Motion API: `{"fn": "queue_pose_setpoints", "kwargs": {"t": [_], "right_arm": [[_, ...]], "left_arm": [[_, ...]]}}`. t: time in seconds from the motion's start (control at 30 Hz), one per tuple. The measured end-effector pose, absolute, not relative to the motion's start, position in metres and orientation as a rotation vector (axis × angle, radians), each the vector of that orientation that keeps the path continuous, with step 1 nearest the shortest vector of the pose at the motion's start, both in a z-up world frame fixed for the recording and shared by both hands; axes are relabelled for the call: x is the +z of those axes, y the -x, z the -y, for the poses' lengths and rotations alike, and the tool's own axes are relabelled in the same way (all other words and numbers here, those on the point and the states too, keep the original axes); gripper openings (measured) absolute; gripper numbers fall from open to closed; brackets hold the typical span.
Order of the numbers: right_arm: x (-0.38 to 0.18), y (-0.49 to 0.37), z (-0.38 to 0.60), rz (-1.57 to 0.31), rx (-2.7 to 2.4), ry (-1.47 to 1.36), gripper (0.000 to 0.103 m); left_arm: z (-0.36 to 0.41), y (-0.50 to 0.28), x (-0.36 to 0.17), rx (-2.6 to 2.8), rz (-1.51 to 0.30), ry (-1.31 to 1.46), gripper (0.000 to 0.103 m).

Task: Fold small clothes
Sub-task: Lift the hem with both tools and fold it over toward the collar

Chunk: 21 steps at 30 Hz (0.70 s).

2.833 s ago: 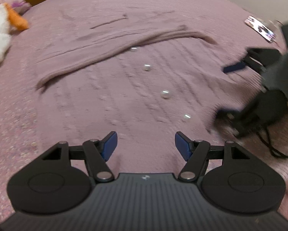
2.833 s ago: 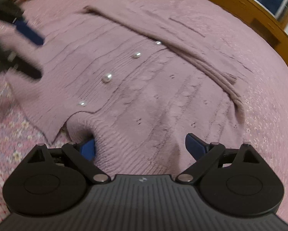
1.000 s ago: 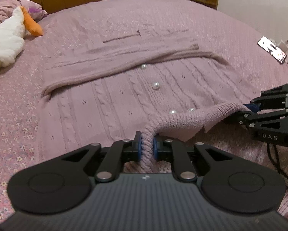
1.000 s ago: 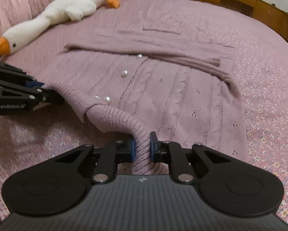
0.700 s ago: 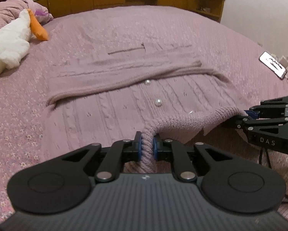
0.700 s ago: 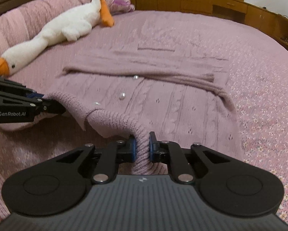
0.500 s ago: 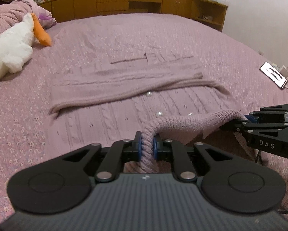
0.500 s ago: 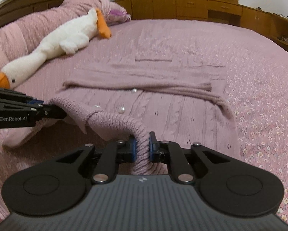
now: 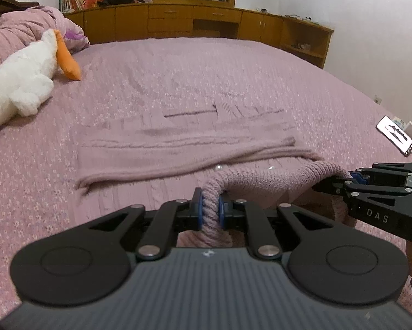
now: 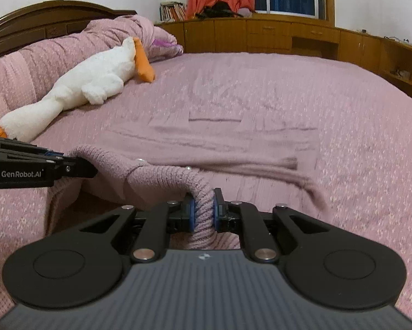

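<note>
Both grippers, left point(image 9: 210, 211) and right point(image 10: 204, 214), clamp the ribbed hem of a mauve cardigan point(image 9: 178, 148) lying mid-bed point(image 9: 233, 63), hem raised clear of the cover. Uneven pulls could skew the fold; thick knit may slip the pads.
</note>
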State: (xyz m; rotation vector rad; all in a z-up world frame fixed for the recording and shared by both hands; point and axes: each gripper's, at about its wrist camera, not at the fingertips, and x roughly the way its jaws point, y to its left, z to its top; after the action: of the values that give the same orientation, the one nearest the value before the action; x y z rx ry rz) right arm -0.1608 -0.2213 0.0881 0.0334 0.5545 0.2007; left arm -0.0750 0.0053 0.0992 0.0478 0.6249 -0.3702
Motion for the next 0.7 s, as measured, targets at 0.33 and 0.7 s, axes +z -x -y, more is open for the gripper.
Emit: {"fn": "queue_pose_setpoints", "kwargs": {"t": [0.33,0.7], "right_arm": [[0.108,0.143,0.220,-0.486,0.202,-0.023,0.013],[0.127,0.126,0.215,-0.421,0.197,-0.036,0.013]], "left_arm": [[-0.007,0.057,0.112,-0.338,-0.580,-0.022,0.013],[-0.009,0.044,0.127,-0.314,-0.522,-0.007,0.013]]}}
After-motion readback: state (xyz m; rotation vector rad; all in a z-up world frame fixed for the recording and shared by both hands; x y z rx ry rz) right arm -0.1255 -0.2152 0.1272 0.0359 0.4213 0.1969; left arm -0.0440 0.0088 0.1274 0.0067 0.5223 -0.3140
